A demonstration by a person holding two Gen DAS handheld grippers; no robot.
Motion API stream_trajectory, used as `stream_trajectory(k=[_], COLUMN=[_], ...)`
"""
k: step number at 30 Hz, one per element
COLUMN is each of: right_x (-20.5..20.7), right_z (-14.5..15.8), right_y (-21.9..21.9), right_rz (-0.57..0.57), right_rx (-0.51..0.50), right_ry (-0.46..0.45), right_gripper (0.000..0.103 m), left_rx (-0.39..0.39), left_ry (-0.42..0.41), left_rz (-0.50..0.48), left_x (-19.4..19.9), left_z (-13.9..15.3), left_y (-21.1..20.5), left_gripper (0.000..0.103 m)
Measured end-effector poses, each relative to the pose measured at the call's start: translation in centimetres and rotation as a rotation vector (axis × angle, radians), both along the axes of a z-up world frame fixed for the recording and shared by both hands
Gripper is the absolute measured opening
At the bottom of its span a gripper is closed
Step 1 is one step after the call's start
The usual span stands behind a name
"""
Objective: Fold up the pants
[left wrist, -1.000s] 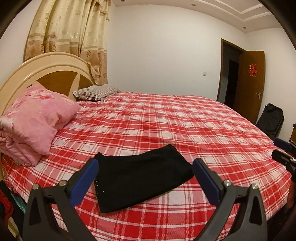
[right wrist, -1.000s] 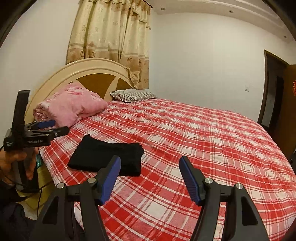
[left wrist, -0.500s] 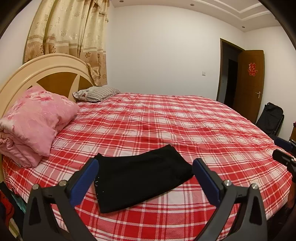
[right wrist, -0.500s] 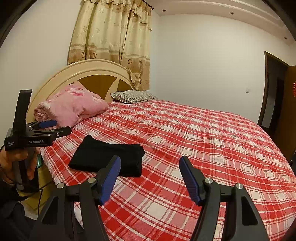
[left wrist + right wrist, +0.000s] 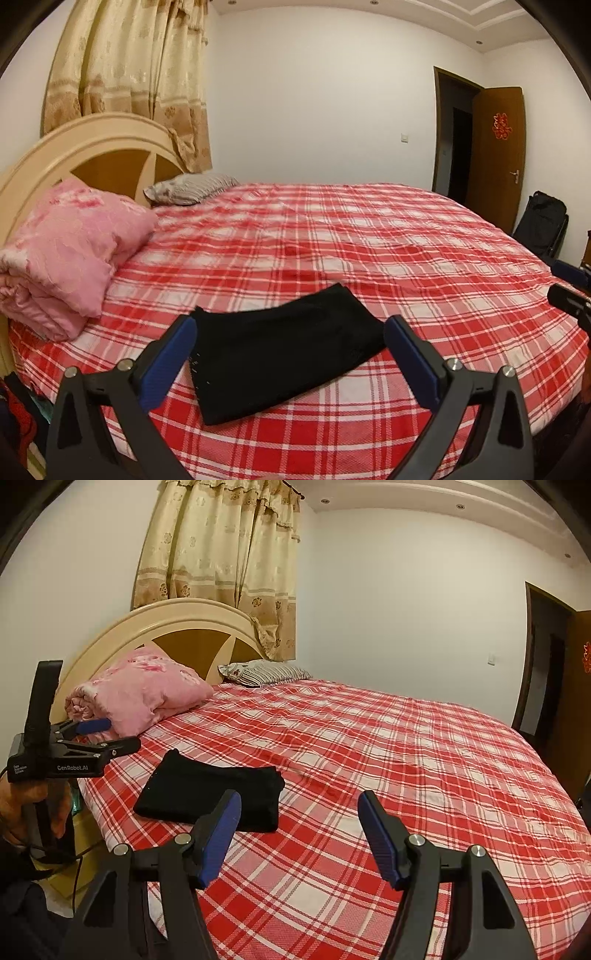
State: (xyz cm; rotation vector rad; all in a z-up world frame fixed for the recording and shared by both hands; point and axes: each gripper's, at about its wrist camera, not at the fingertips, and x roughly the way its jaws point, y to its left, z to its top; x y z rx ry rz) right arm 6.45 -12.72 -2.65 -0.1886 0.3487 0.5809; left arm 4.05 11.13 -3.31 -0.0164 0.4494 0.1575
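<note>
Folded black fabric pants (image 5: 280, 347) on a red-and-white plaid bedsheet (image 5: 369, 251); a pink floral folded quilt (image 5: 70, 251); a grey striped pillow (image 5: 192, 188); a cream and tan-brown arched wooden headboard (image 5: 99, 151); beige flower-patterned curtains (image 5: 221, 565); blue pads (image 5: 166, 362) on black gripper fingers; a brown door (image 5: 498, 155) with a red ornament (image 5: 501, 126)

Both wrist views look slightly downward across the bed (image 5: 369, 236) from its near edge; both share the folded pants (image 5: 280, 350), nearer in the left view.

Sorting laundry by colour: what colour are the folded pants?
Black pants, clearest in the left wrist view.
</note>
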Motion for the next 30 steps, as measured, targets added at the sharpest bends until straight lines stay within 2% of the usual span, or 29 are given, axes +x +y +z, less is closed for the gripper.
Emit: stream_trajectory(k=[8,30], right_x=[-0.3,-0.2], right_z=[-0.1,-1.0], right_y=[0.5,0.7], right_rz=[0.004,0.013], right_rx=[-0.022,-0.040], right_ry=[-0.015,-0.002], right_gripper=[0.067,0.067], left_rx=[0.014,0.002], left_ry=[-0.039,-0.012], left_rz=[0.003,0.003], left_x=[-0.4,0.1], left_z=[0.8,-0.3], left_y=[-0.4,0.0], left_gripper=[0.103,0.103])
